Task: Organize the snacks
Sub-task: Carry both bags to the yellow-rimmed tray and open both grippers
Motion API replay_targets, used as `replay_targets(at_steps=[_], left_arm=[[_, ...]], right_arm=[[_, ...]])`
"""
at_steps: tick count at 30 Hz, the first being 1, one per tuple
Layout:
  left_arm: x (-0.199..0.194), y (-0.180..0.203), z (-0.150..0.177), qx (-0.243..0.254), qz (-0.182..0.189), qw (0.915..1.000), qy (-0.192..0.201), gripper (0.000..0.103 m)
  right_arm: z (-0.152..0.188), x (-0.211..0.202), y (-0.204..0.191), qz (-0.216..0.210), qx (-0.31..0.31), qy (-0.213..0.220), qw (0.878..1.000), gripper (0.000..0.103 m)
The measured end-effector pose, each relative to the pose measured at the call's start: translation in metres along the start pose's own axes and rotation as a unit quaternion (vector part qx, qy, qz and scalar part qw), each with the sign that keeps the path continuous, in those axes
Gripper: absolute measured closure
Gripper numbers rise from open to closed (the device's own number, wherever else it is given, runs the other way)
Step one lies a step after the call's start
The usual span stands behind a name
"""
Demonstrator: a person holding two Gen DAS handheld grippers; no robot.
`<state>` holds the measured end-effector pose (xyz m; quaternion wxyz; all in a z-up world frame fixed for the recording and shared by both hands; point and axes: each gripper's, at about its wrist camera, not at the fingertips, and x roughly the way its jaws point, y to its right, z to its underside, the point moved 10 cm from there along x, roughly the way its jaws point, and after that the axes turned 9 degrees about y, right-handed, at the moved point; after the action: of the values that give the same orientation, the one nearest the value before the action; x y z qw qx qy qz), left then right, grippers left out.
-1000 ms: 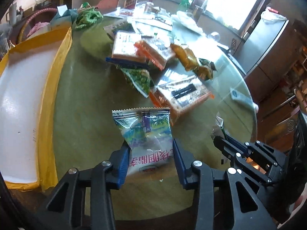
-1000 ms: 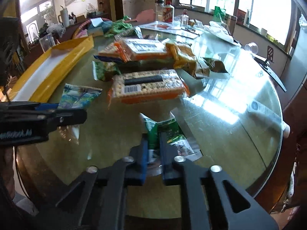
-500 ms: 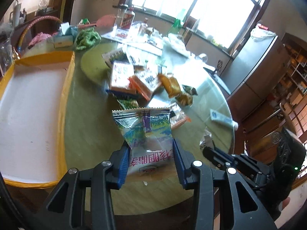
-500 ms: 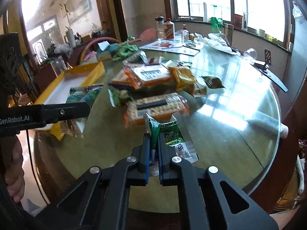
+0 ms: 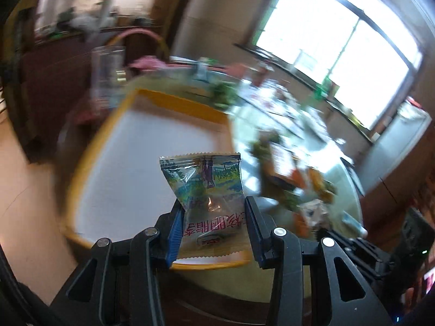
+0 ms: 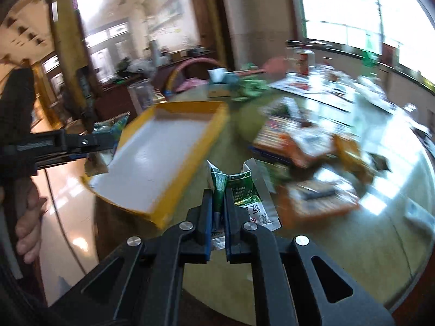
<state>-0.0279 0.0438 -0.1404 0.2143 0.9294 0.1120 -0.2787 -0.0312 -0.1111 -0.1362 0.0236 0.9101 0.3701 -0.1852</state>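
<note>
Blue-green crinkly plastic snack packet [image 5: 206, 190] sits clamped in the left hand-held gripper [image 5: 213, 226], poised before the yellow-rimmed white tray [image 5: 141, 146], likely for dropping in. Right hand-held gripper [image 6: 217, 217] pinches a green foil sachet [image 6: 239, 190] tightly above the glass worktop [image 6: 353, 244].

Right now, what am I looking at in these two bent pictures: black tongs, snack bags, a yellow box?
No robot here: a person holds a two-fingered gripper in each hand, each with a wide-angle camera looking along its fingers. The left gripper pinches a blue-green snack packet. The right gripper is clamped on a green packet. Its view also shows the left gripper from the side. On the round glass table sit a yellow-rimmed tray with a white floor and a blurred pile of snacks.
</note>
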Motion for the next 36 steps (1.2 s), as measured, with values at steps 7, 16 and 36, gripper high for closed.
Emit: replay_targets(at_steps=[7, 16, 36], left_arm=[[0.004, -0.066, 0.005, -0.048, -0.026, 0.9985, -0.006, 0.061], [0.037, -0.085, 0.032, -0.023, -0.039, 0.9975, -0.055, 0.059], [0.018, 0.04, 0.011, 0.045, 0.023, 0.9986, 0.014, 0.022]], right_arm=[[-0.009, 0.067, -0.081, -0.073, -0.039, -0.028, 0.996, 0.095], [0.024, 0.125, -0.117, -0.047, -0.095, -0.086, 0.991, 0.094], [0.016, 0.026, 0.008, -0.055, 0.112, -0.038, 0.991, 0.03]])
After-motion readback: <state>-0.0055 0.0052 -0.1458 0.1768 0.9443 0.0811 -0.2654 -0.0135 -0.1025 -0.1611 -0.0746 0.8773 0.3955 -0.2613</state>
